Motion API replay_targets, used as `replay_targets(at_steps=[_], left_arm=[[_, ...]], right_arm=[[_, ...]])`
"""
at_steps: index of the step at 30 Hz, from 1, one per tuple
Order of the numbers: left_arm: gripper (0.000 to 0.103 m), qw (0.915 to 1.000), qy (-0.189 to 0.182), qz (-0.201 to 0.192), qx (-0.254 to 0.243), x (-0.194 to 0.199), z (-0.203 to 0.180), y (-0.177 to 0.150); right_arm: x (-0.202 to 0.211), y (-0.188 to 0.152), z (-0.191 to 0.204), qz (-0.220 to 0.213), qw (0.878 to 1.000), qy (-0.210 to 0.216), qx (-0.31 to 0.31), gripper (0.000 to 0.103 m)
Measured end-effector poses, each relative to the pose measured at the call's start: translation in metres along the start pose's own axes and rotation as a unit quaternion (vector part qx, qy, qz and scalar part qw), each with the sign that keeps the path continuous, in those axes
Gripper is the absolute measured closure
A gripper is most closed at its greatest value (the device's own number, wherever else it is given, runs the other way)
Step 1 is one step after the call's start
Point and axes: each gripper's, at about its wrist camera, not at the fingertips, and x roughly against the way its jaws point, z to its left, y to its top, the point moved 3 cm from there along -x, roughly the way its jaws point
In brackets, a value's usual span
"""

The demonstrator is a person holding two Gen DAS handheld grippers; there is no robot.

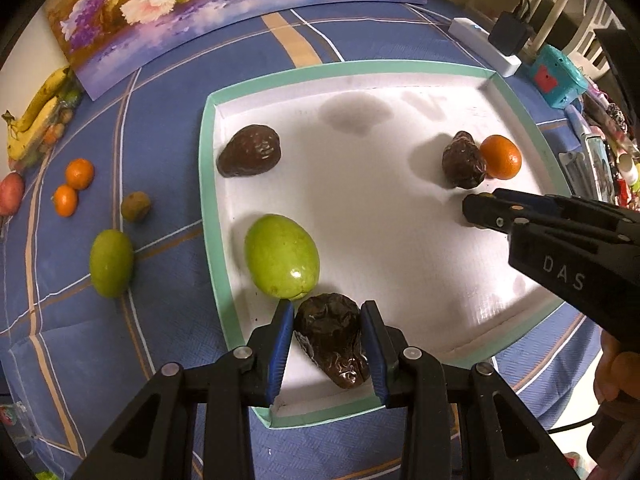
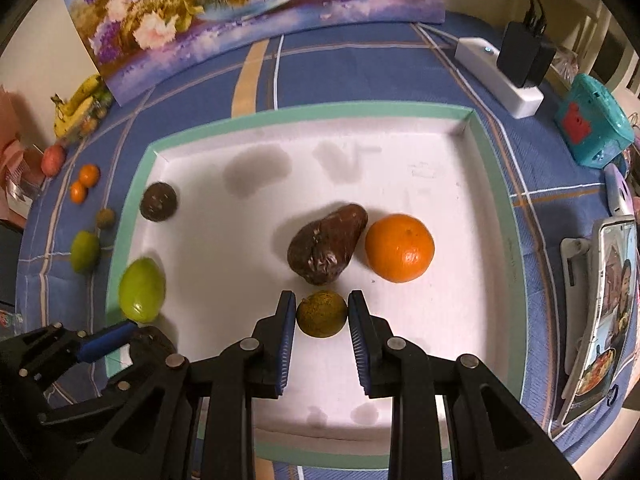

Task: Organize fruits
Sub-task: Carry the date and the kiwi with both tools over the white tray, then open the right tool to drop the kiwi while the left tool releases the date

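Note:
A white tray with a green rim (image 1: 208,168) (image 2: 132,200) lies on the blue cloth. My left gripper (image 1: 327,316) stands around a dark wrinkled avocado (image 1: 332,340) at the tray's near corner, pads touching its sides. A green mango (image 1: 282,256) lies just beyond. My right gripper (image 2: 322,306) stands around a small brown-green kiwi (image 2: 321,313) in the tray, pads close to its sides. Beyond it lie a dark avocado (image 2: 326,244) and an orange (image 2: 399,247). Another dark avocado (image 1: 249,152) (image 2: 158,201) lies at the tray's far left.
Left of the tray on the cloth lie a green mango (image 1: 111,262), a kiwi (image 1: 136,207), two tangerines (image 1: 73,186), a red fruit (image 1: 10,194) and bananas (image 1: 36,112). A flower painting (image 2: 248,12) stands behind. A power strip (image 2: 504,76), teal box (image 2: 592,120) and phone (image 2: 604,320) are on the right.

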Motion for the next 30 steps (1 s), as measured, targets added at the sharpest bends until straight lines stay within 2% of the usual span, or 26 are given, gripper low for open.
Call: replay_targets(at_steps=[18,24,30], left_arm=[[0.066,0.9999,-0.007,-0.003,-0.012,0.003,-0.006,-0.001],[0.065,0.9998,-0.01,-0.016,-0.01,0.016,-0.007,0.001],[0.065,0.9991,-0.015,-0.04,-0.004,0.035,-0.002,0.004]], right_arm=[[-0.003,0.002,0.001,0.003,1.0,-0.006,0.005,0.075],[0.009,0.003,0.002,-0.012,1.0,-0.013,0.008,0.072],[0.034,0.009,-0.001,-0.049,0.999,-0.015,0.009,0.072]])
